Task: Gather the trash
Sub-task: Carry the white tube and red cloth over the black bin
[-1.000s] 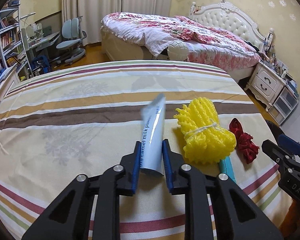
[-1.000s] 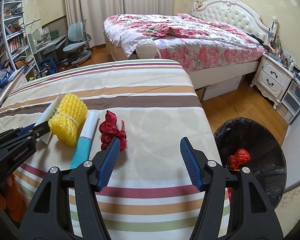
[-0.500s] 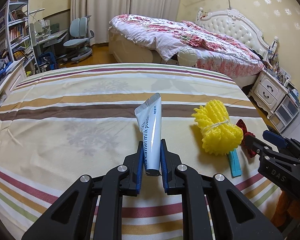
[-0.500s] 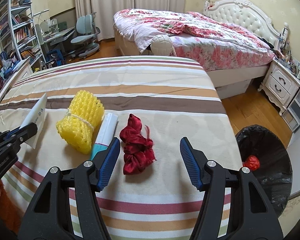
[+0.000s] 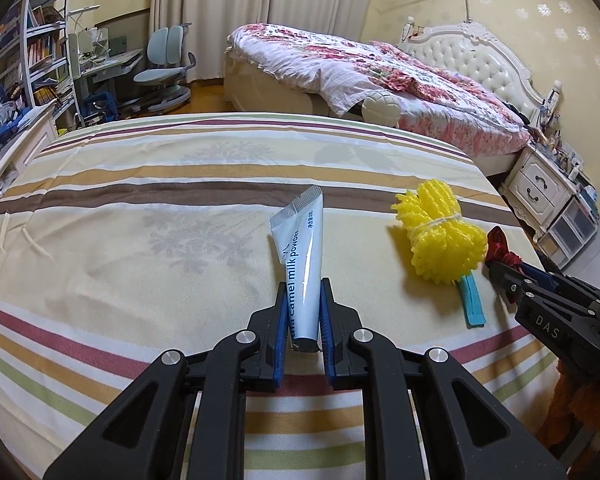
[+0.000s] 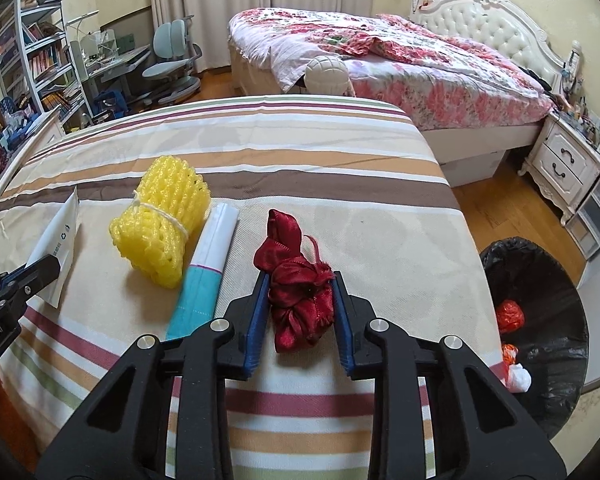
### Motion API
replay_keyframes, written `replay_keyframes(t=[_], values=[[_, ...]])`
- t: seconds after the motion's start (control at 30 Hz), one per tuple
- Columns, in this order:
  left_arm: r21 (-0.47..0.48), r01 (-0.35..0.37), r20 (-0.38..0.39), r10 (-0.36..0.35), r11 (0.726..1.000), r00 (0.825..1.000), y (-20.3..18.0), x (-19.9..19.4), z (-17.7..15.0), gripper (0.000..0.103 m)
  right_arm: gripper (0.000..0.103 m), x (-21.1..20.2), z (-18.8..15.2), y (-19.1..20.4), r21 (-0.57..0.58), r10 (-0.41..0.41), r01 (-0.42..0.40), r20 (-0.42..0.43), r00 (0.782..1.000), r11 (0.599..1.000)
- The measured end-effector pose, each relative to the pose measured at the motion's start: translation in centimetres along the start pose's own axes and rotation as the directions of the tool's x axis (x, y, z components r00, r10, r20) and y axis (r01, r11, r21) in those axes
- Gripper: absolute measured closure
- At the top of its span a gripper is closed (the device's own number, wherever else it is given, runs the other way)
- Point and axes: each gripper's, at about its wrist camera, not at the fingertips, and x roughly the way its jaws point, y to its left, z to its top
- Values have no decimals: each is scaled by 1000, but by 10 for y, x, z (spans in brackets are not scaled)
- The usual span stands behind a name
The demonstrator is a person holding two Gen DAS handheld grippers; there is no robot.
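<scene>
Two grippers work the striped bench [image 6: 340,152]: left gripper [image 5: 303,312] clamps a white milk-powder tube [image 5: 300,264], right gripper's [image 6: 300,308] fingers [image 6: 256,320] closing around crumpled red satin ribbon [image 6: 300,292], black-lined bin [image 6: 556,280] at three o'clock for dropping.

Both wrist views looking forward and downward, close over striped tabletop [image 5: 140,240]; sharing yellow foam net [image 5: 440,236] [image 6: 160,224], bed [image 6: 400,60] behind.

Striped bedspread [image 6: 340,152] carries yellow foam net [image 6: 160,228], teal-white packet [image 6: 208,268], red ribbon [image 6: 300,284].
</scene>
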Motion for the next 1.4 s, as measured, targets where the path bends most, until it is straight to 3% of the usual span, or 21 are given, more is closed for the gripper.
replay_keyframes(t=[0.33, 0.9, 1.4], values=[[16, 38, 22, -38, 999, 999, -19, -15, -11, 88, 74, -25, -19, -22, 47, -26, 25, 23, 999, 999], [125, 65, 55, -72, 990, 996, -77, -34, -32, 88, 74, -61, -49, -66, 126, -73, 65, 67, 995, 990], [264, 128, 66, -150, 956, 987, -151, -38, -40, 88, 74, -81, -67, -114, 208, -143, 122, 87, 986, 970]])
